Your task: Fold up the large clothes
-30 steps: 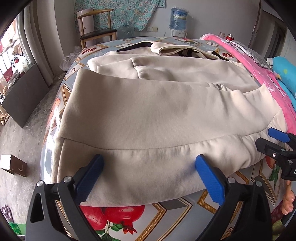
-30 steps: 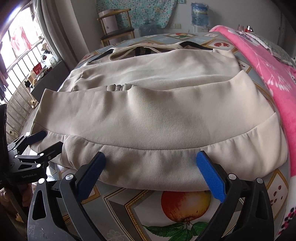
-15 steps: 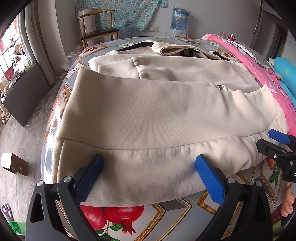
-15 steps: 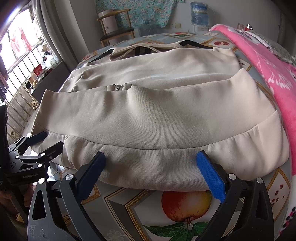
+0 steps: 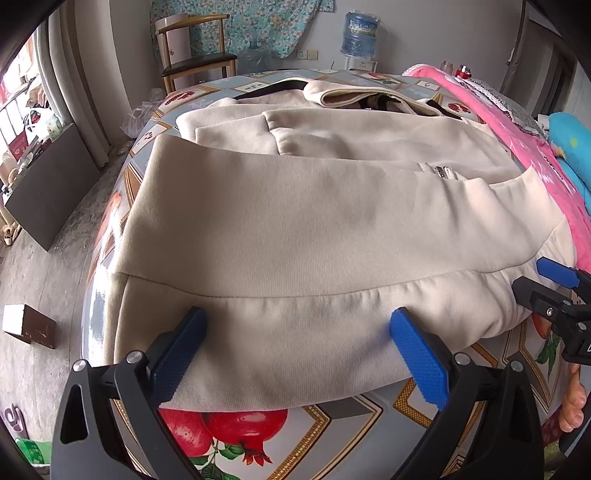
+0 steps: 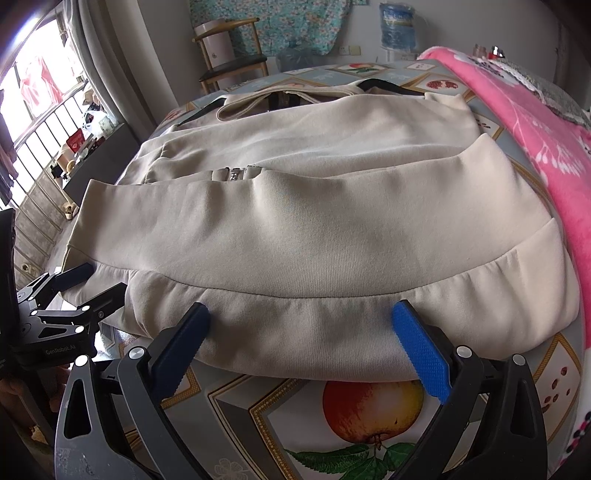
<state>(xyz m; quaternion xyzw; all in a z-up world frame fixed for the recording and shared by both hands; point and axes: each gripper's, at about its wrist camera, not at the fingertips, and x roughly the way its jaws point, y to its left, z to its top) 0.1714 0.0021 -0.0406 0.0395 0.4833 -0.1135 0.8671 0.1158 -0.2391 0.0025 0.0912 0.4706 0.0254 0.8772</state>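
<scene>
A cream zip sweatshirt (image 5: 314,221) lies spread on the fruit-print tablecloth (image 5: 354,417), sleeves folded in, its ribbed hem toward me; it also shows in the right wrist view (image 6: 314,229). My left gripper (image 5: 295,332) is open, its blue pads resting on the left part of the hem band. My right gripper (image 6: 299,328) is open, its pads on the right part of the hem. Each gripper shows at the edge of the other's view: the right one (image 5: 554,280) and the left one (image 6: 88,284), both with jaws apart at the hem's ends.
A pink blanket (image 6: 524,122) lies along the right side of the bed. A wooden chair (image 5: 195,62) and a water jug (image 5: 358,33) stand at the far wall. A small brown box (image 5: 29,325) lies on the floor at left.
Both grippers have edged slightly closer to the hem; the sweatshirt has not moved and both stay open.
</scene>
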